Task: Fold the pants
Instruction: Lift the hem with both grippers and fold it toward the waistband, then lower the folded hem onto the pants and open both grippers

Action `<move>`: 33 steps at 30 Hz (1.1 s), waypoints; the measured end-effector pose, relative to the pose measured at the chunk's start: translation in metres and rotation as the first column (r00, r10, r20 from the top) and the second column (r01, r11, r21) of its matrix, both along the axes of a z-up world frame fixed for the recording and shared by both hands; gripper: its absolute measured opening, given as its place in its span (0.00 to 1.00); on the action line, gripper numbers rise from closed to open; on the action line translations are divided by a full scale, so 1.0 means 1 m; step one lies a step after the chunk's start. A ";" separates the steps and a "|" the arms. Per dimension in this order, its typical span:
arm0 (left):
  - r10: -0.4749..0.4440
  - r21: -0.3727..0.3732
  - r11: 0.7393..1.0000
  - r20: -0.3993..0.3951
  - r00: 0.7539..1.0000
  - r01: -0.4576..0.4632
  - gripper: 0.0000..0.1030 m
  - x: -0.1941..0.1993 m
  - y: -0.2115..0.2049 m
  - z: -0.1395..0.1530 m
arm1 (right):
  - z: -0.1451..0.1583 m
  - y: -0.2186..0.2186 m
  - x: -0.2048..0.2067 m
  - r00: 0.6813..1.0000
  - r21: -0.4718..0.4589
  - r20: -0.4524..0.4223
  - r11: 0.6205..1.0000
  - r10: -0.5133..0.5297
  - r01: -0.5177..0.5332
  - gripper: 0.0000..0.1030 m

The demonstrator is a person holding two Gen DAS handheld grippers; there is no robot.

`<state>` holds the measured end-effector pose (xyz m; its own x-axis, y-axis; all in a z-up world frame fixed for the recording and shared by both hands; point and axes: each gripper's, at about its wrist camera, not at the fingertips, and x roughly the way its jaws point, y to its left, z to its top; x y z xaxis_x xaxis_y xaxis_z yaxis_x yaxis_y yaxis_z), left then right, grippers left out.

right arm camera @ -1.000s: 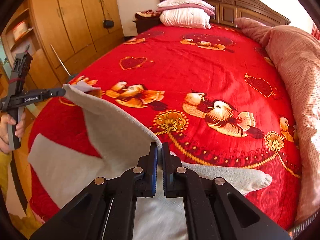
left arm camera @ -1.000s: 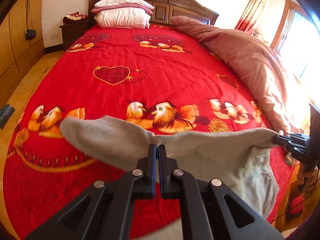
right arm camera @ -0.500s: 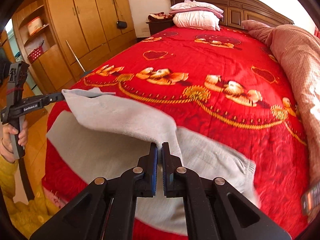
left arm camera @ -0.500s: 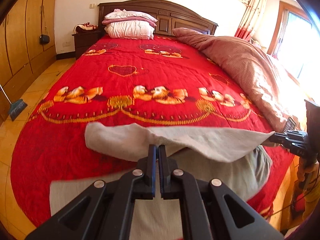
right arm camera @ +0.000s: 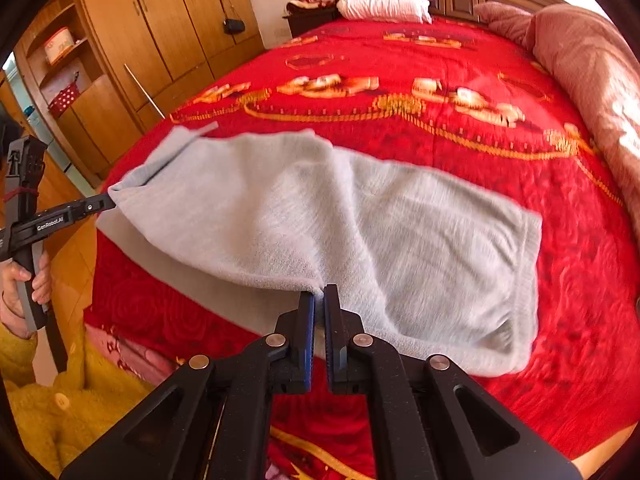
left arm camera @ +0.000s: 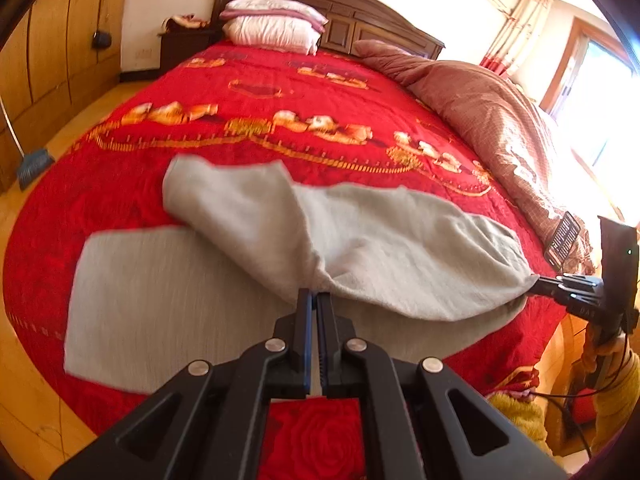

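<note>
Left wrist view: both grippers, left gripper (left arm camera: pixel 316 300) and right gripper (right arm camera: pixel 319 300), pinch the pants (left arm camera: pixel 400 248) edge; lay it evenly over the lower layer on the bed (left arm camera: pixel 280 120).

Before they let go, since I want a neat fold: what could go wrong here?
1. The pants top layer sits skewed over the lower layer; released now, the edges likely won't match.
2. The left gripper and right gripper each pinch only a thin bit of edge, which could slip.
3. The fold lies near the bed's foot edge, so fabric may slide off.
</note>
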<state>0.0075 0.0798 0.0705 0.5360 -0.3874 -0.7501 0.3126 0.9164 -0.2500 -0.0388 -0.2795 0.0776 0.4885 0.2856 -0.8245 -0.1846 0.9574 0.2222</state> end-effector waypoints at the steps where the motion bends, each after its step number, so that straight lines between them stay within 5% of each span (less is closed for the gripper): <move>1: 0.000 0.001 1.000 -0.014 1.000 0.000 0.02 -0.002 0.001 -0.006 | -0.005 0.000 -0.002 1.000 0.000 -0.009 1.000 -0.003 0.003 0.05; 13: 0.011 0.045 0.999 -0.148 0.989 -0.005 0.02 -0.004 -0.001 -0.057 | -0.052 0.000 -0.001 0.993 0.019 -0.089 0.997 -0.071 0.073 0.06; 19: 0.030 0.065 0.998 -0.186 0.982 -0.019 0.03 -0.007 -0.002 -0.072 | -0.056 0.001 -0.006 0.990 0.037 -0.095 0.993 -0.106 0.110 0.17; 23: 0.041 0.027 0.999 -0.215 0.976 -0.036 0.22 -0.007 0.002 -0.075 | -0.052 0.008 -0.014 0.989 0.033 -0.093 0.993 -0.112 0.115 0.33; 26: 0.043 0.014 0.999 -0.227 0.973 -0.041 0.33 -0.009 0.003 -0.074 | -0.049 0.010 -0.022 0.987 0.017 -0.093 0.991 -0.128 0.131 0.34; 33: 0.025 -0.046 0.998 -0.210 0.977 -0.036 0.41 -0.013 0.003 -0.058 | -0.040 -0.014 -0.046 0.966 0.037 -0.107 0.970 -0.235 0.241 0.35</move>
<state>-0.0058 0.0825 0.0122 0.3816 -0.4130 -0.8270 0.2208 0.9095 -0.3523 -0.0846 -0.2939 0.0372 0.4622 0.2129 -0.8608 0.0731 0.9583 0.2763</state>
